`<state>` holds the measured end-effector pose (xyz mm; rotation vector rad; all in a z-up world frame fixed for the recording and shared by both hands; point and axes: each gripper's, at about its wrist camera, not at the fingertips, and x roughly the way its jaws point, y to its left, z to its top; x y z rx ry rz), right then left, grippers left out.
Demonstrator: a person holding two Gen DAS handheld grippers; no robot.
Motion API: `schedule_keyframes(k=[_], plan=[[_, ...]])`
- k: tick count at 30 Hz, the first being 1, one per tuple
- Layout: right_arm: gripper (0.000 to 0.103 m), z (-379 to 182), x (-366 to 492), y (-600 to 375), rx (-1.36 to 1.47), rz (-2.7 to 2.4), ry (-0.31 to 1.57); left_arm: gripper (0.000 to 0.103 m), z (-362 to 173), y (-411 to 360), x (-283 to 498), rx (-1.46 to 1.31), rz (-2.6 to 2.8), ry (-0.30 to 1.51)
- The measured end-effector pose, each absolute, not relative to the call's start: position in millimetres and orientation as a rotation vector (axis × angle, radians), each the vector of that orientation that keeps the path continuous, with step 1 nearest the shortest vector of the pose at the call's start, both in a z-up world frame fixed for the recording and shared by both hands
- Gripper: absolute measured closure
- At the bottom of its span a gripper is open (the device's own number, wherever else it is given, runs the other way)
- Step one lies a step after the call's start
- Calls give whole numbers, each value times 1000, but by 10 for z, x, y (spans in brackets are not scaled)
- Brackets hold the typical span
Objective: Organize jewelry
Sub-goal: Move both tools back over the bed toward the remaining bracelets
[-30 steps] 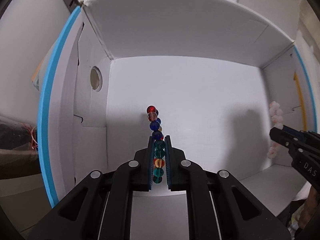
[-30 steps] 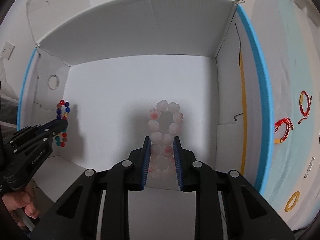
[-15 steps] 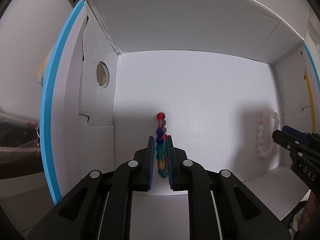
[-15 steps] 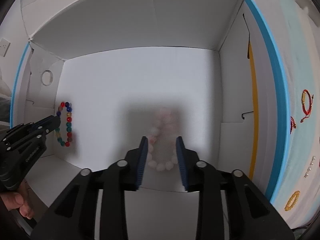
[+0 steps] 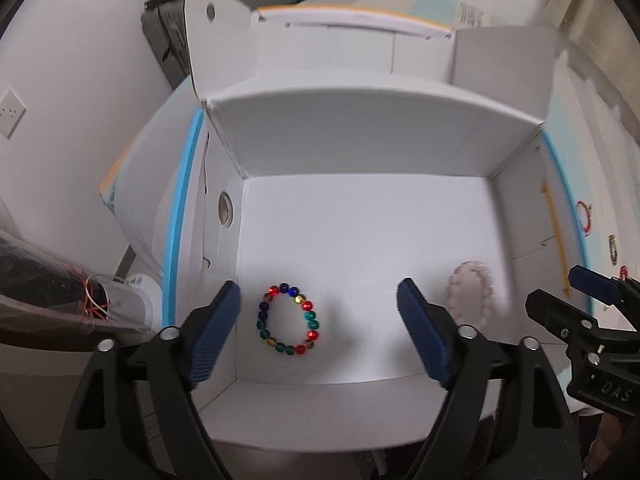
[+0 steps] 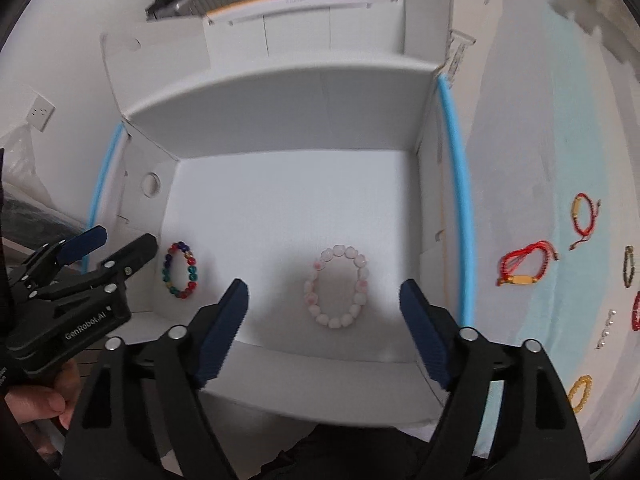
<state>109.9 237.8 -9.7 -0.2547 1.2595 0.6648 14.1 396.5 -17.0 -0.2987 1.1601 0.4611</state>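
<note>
Two claws, left claw (image 5: 319, 330) and right claw (image 6: 324, 330), I hold spread; each bracelet, beaded bracelet (image 5: 289, 320) and pink bracelet (image 6: 336, 286), lies flat between its fingers, stored inside the box (image 5: 360, 128).

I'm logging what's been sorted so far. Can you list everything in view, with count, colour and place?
box: 1, white with blue edges, open on the table
multicolour bead bracelet: 1, red, blue, green, amber, box floor, left side
pink bead bracelet: 1, pale pink, box floor, right of it
red cord bracelets: 2, red with gold, on the cloth right of the box
yellow bead bracelet: 1, cloth, near edge
cloth: 1, pale blue
left hand-held gripper: 1, black, open
right hand-held gripper: 1, black, open
</note>
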Motion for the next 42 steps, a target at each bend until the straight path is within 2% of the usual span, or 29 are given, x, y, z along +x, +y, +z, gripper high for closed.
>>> schedule_keyframes(k=[1,5,9,26,34,42], plan=[[23,-39,1097,2318,-248,668,1247,17,-130,3948,122,-297,460,1146],[15,188,1018,2115,-229,664,1190,15,29,3816,96,-282,449,1117],[8,392,988,1821,-214,648,1134,7,134,3611,87,-265,440,1080],[8,612,1282,-113,-95,406,1098,6,308,1939,854,-145,131,1037],[8,425,1548,-859,-22,312,1127,6,-41,1234,1366,-78,38,1084],[8,-104,1950,-1329,51,244,1219,6,-509,943,1775,-66,28,1143]])
